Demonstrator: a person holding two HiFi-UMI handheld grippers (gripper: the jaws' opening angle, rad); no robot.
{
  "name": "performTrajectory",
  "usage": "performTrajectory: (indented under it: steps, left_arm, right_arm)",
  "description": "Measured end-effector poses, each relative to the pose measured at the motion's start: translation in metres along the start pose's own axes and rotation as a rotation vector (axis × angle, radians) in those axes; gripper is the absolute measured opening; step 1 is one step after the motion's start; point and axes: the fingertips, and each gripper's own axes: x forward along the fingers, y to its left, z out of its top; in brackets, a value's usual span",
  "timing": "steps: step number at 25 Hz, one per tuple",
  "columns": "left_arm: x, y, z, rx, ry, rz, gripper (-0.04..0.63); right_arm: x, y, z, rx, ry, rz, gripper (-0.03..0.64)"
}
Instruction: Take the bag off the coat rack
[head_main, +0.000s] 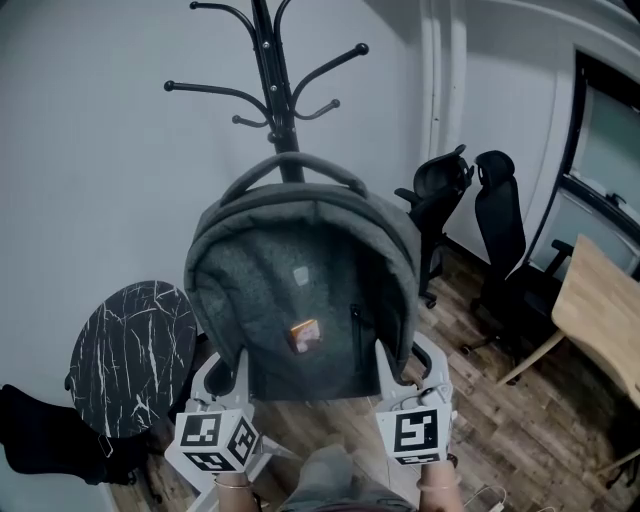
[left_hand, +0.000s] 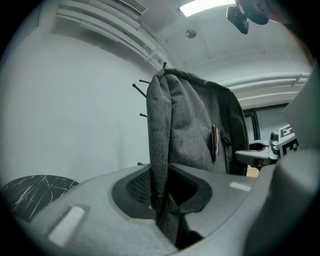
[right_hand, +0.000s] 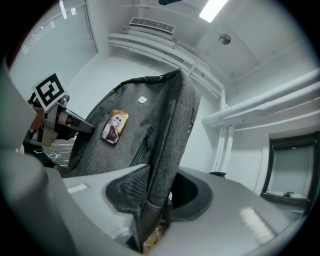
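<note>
our left gripper (head_main: 228, 378) and right gripper (head_main: 405, 372) jaws clamp the bag (head_main: 300, 290); it looks free of the coat rack (head_main: 268, 60), nearly done.

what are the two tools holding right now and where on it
Both hold the grey backpack: the left tool is clamped on its lower side edge on the left, the right tool on its lower side edge on the right.

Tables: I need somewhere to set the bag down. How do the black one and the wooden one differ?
The black table is round with white veins; the wooden table is pale with straight edges. The black table stands left of the bag, by the wall; the wooden table stands right, past the chairs. Both tops are flat.
</note>
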Motion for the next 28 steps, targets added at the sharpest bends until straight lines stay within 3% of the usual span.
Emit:
performTrajectory:
  steps: [28]
  left_arm:
    - [-0.026, -0.008, -0.006, 0.012, 0.022, 0.003, 0.069]
  right_arm:
    - [-0.021, 0.008, -0.006, 0.028, 0.018, -0.001, 0.114]
